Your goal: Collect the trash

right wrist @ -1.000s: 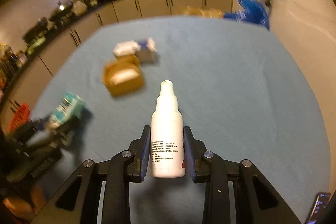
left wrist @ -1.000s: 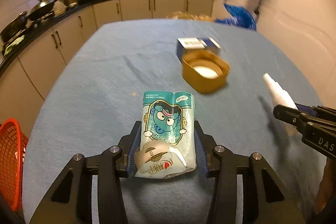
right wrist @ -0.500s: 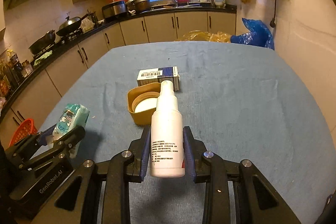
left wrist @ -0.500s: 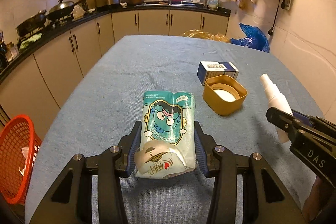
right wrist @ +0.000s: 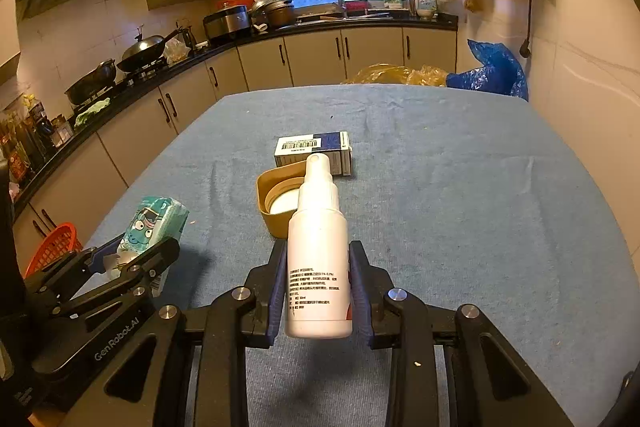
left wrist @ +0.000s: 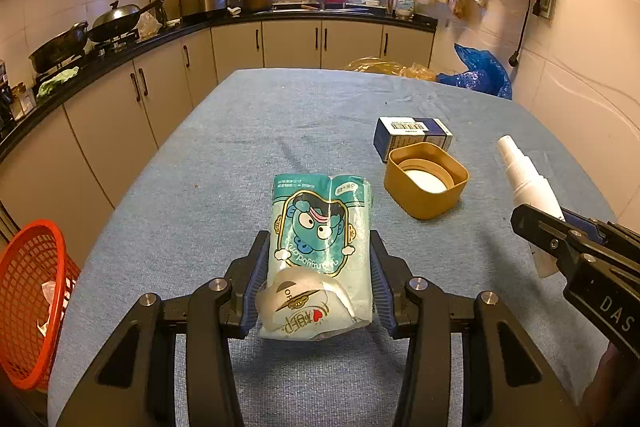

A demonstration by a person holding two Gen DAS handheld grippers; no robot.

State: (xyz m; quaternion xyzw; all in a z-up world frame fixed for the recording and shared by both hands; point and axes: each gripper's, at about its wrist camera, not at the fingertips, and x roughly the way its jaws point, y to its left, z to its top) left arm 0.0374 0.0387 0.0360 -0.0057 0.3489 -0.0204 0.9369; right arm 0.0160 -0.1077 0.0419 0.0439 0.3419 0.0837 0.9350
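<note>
My left gripper (left wrist: 318,259) is shut on a teal tissue pack (left wrist: 320,239) with a cartoon face, held above the blue table. My right gripper (right wrist: 318,267) is shut on a white spray bottle (right wrist: 318,259), also held above the table. In the left wrist view the bottle (left wrist: 528,191) and the right gripper (left wrist: 576,251) show at the right. In the right wrist view the tissue pack (right wrist: 154,223) and the left gripper (right wrist: 132,267) show at the left. A tan square lid (left wrist: 426,179) and a blue and white box (left wrist: 412,137) lie on the table ahead.
A red mesh basket (left wrist: 28,299) with some trash in it stands on the floor left of the table (left wrist: 240,147). Kitchen cabinets (left wrist: 120,115) run along the left and back. Yellow and blue plastic bags (left wrist: 476,75) lie beyond the table's far edge.
Both grippers have risen and tilted up, each still holding its object. The table objects look farther ahead and more of the kitchen and the red basket shows.
</note>
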